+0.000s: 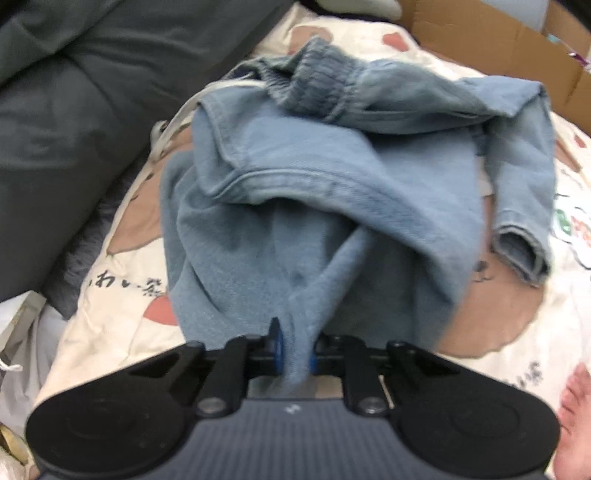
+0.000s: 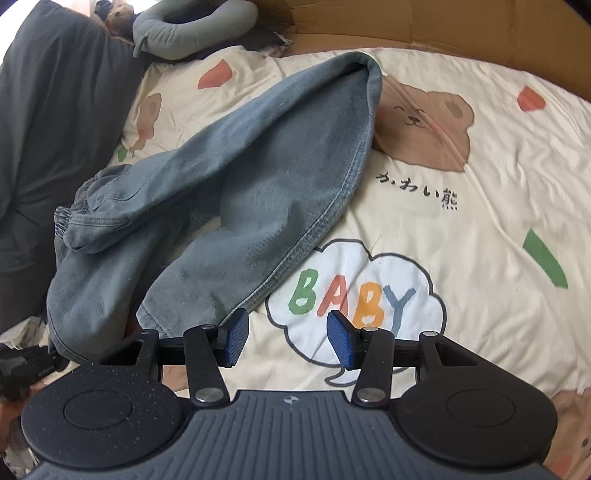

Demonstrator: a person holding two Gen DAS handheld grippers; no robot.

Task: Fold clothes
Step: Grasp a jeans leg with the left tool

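Nearest in the left wrist view, the left tool (image 1: pixel 293 349) has its jaws closed on a bunched pinch of the jeans (image 1: pixel 314 192), the blue cloth squeezed between the blue pads and rising from there toward 12 o'clock. From that view the jeans lie in a loose heap on the bed (image 1: pixel 122 317), with the ribbed waistband (image 1: pixel 317 88) at 12 o'clock and one hemmed leg end (image 1: pixel 521 254) drooping at 3 o'clock.

In the right wrist view, the right tool (image 2: pixel 288 339) stands wide open and holds nothing. Its left pad sits just beside the nearest edge of the jeans (image 2: pixel 236 192), and the "BABY" print of the bedsheet (image 2: pixel 461 177) shows between the pads. Beyond it the jeans run from 8 o'clock, where the waistband (image 2: pixel 70 210) bunches, up to a rounded fold at 12 o'clock. A dark duvet (image 2: pixel 55 129) lies at 10 o'clock, and a cardboard wall (image 2: pixel 406 26) closes the far side.

As I judge it, the step in hand is a lift or drag of the jeans by the left tool, either to spread them or to bring one part over another; the pictures do not settle which. The next move calls for a second hold by the open right tool on a free edge, kept taut against the left.
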